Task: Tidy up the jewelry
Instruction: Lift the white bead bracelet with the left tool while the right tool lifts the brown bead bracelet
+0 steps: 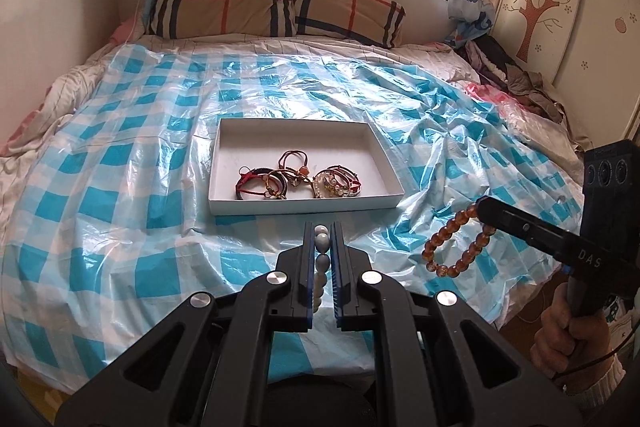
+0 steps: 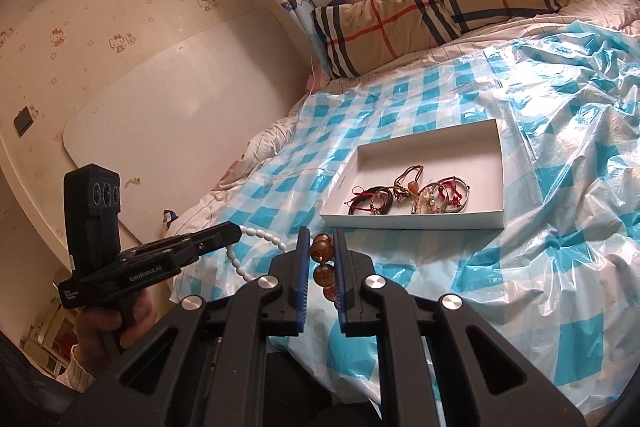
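- Left wrist view: the left gripper (image 1: 322,231) is clamped on a white bead bracelet (image 1: 321,259), its fingers pressing on only a few beads near the tips; the loop hangs in the air, just short of the white tray (image 1: 304,205) on the checked plastic sheet (image 1: 120,167). The round, smooth beads could roll out of that narrow hold, and the bracelet would then drop on the sheet in front of the tray rather than in it
- In the same view the right gripper (image 1: 478,207) holds an amber bead bracelet (image 1: 452,247) by one edge, off to the right of the tray; a dangling loop may swing and catch the tray's near wall on the way in
- Right wrist view: the right gripper (image 2: 321,239) is closed on the amber bead bracelet (image 2: 322,263), with the tray (image 2: 412,221) ahead. The pile of bracelets (image 2: 408,195) already fills the near part, so a release there could tangle the strands
- The left gripper (image 2: 234,231) carries the white bead bracelet (image 2: 248,255) close beside; both heading for the tray together risk a knock
- The crinkled sheet is slippery, and a nudge could slide the light tray
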The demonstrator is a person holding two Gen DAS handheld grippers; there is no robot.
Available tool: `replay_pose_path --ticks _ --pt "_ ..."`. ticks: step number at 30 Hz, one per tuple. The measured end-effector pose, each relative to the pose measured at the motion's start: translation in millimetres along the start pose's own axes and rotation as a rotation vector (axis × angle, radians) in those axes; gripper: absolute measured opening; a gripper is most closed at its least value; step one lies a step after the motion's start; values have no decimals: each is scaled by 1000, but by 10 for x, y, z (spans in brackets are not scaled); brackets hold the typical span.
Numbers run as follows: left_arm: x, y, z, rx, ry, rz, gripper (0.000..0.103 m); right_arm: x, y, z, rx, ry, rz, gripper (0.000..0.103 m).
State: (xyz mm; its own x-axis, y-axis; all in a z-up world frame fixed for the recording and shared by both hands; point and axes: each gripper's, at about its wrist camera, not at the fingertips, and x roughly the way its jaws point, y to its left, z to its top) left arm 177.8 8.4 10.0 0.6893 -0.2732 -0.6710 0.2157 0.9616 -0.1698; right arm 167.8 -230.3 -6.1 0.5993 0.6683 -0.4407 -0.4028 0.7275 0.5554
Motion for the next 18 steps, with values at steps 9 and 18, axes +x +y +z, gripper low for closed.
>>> replay_pose_path --ticks 9,18 --pt "-51 -94 44 40 -24 53 7 -70 99 91 -20 -32 14 12" --pt "-52 -119 70 52 -34 64 7 -63 126 143 -22 -47 29 12"
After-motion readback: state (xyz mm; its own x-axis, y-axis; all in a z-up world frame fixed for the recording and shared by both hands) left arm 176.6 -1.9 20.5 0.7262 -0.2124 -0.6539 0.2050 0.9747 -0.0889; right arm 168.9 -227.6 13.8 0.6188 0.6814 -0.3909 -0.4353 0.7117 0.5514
